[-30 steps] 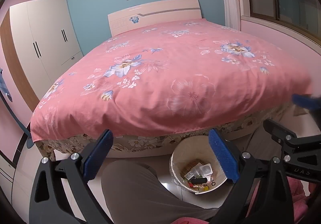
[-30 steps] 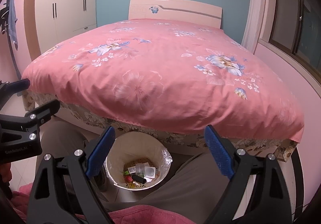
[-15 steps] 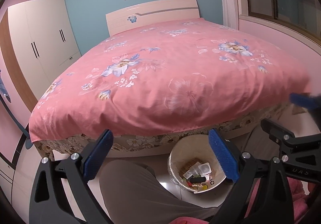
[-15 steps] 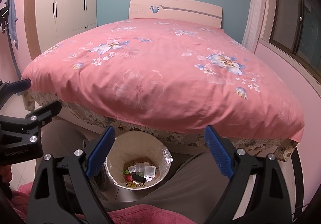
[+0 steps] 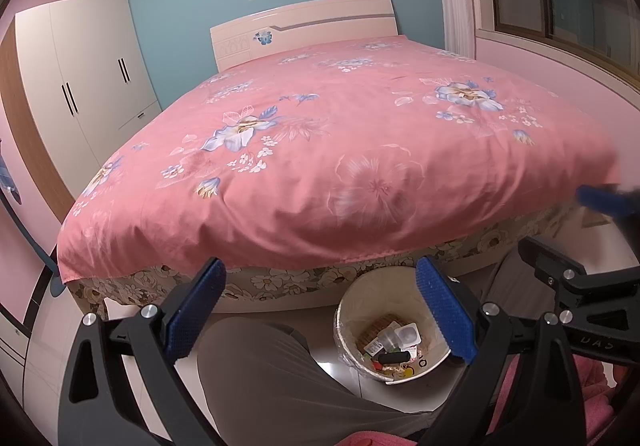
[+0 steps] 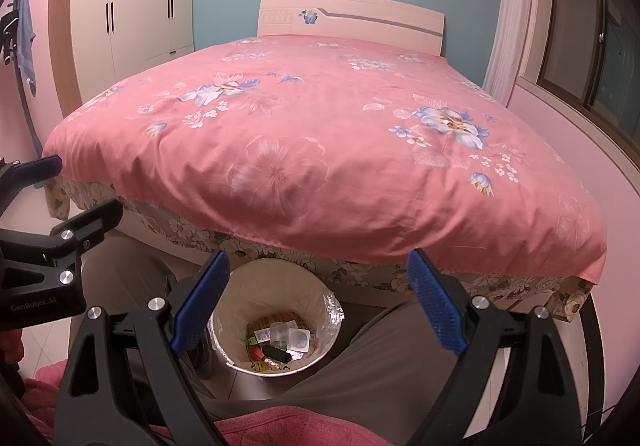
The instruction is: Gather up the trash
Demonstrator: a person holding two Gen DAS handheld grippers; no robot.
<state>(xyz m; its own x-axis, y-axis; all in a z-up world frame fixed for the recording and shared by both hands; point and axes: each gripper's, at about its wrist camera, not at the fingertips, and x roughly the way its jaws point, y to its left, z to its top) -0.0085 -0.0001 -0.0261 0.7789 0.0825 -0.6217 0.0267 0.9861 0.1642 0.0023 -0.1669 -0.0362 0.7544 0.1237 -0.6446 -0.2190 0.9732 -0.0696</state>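
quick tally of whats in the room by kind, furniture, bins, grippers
Bed: 1
Wardrobe: 1
Trash bin: 1, with mixed trash inside, pieces too jumbled to count
Grippers: 2, the left gripper and the right gripper, both open and empty
Total: 5

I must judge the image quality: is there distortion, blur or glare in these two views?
Left wrist view: strong fisheye bending, dark corners; the right gripper's blue pad at the right edge is blurred; the floor tile beside the trash bin reflects light. Right wrist view: same bending, bed cover sharp, no glare.
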